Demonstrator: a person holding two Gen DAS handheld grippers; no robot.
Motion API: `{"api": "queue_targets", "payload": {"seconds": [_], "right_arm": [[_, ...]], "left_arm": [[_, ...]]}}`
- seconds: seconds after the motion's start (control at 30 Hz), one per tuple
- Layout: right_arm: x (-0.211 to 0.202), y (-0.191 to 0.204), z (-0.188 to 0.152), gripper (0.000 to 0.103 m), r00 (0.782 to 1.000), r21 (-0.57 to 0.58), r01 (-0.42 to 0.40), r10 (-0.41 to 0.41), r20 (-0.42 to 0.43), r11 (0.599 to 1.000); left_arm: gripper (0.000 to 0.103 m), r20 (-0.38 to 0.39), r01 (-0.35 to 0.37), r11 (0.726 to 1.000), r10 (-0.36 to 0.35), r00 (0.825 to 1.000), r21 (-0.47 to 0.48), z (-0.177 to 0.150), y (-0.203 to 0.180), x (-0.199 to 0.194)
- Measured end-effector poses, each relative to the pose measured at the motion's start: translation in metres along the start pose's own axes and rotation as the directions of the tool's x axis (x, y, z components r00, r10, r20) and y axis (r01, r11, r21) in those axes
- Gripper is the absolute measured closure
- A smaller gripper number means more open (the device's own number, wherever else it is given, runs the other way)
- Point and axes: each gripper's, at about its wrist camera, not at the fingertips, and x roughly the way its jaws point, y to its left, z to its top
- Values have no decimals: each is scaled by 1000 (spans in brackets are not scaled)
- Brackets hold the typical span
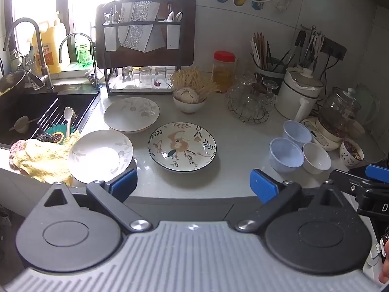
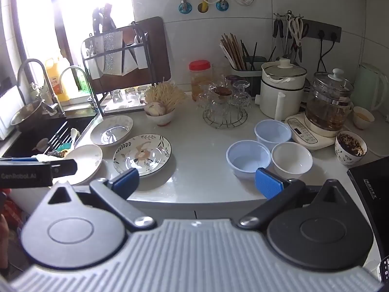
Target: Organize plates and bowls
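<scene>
Three plates are laid on the counter: two pale ones by the sink, one floral beside them. Three small bowls, two bluish and one white, are clustered upright, well apart.

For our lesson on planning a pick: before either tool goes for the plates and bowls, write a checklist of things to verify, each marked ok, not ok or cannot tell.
1. Left tool open and empty: ok.
2. Right tool open and empty: ok.
3. Floral plate lies alone, nothing on it: ok.
4. Two pale plates apart from each other: not ok, their rims overlap.
5. Three small bowls empty: ok.
6. Near pale plate free of the yellow cloth: cannot tell, glare hides that edge.
</scene>
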Motion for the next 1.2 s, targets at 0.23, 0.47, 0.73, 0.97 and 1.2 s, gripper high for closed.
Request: {"api": "queue_targets", "payload": {"seconds": [0.23, 0.47, 0.73, 0.97, 1.2], "right_arm": [[-4, 0, -2, 0, 1000, 9, -6, 6, 18, 1000], [-10, -1, -4, 0, 1000, 11, 1, -1, 1, 1000], [-16, -4, -6, 0, 1000, 3, 3, -3, 12, 1000], [-20, -6, -11, 0, 1000, -2, 2, -2, 14, 1000], [-24, -4, -15, 0, 999, -13, 5, -4, 36, 1000]], "left_arm": [[2, 7, -21, 1000, 21, 1000, -6, -8, -2, -2], [2, -5, -13, 1000, 13, 1000, -6, -12, 0, -8], [2, 9, 1, 1000, -1, 1000, -19, -16, -4, -15], [2, 11, 4, 1000, -4, 1000, -16, -17, -6, -19], [2, 15, -5, 1000, 5, 1000, -24, -19, -7, -25]]}}
